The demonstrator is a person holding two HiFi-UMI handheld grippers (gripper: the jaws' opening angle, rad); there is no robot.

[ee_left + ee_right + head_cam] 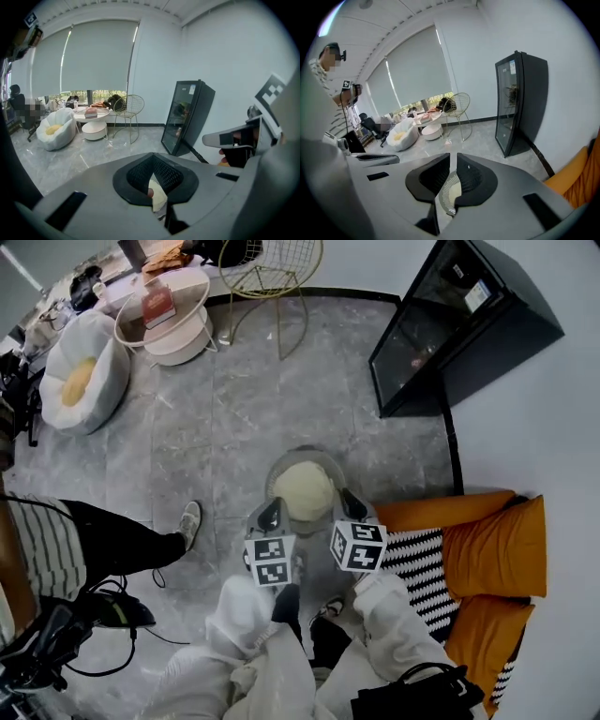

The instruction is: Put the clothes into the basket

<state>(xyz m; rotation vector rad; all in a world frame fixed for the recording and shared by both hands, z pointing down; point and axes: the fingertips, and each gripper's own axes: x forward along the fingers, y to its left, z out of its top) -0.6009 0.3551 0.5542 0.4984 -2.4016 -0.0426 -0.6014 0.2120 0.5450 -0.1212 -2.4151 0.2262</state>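
A round, see-through basket (275, 468) stands on the grey floor just ahead of me, with pale yellow clothes (303, 489) heaped inside. Both grippers hang above its near rim. The left gripper (272, 513) is over the near left edge, and in its own view its jaws meet at the tips (152, 155) with nothing caught between them; the yellow clothes (158, 197) show below. The right gripper (351, 504) is over the near right edge; its jaws (453, 158) stand a narrow slit apart, empty, with the basket rim (446, 194) visible beneath.
An orange sofa (497, 549) with a black-and-white striped cushion (422, 573) is at the right. A black glass-door cabinet (450, 324) stands beyond it. A wire chair (272, 268), round white table (173, 320) and white pouf (84, 371) stand farther off. A person's shoe (190, 521) is left of the basket.
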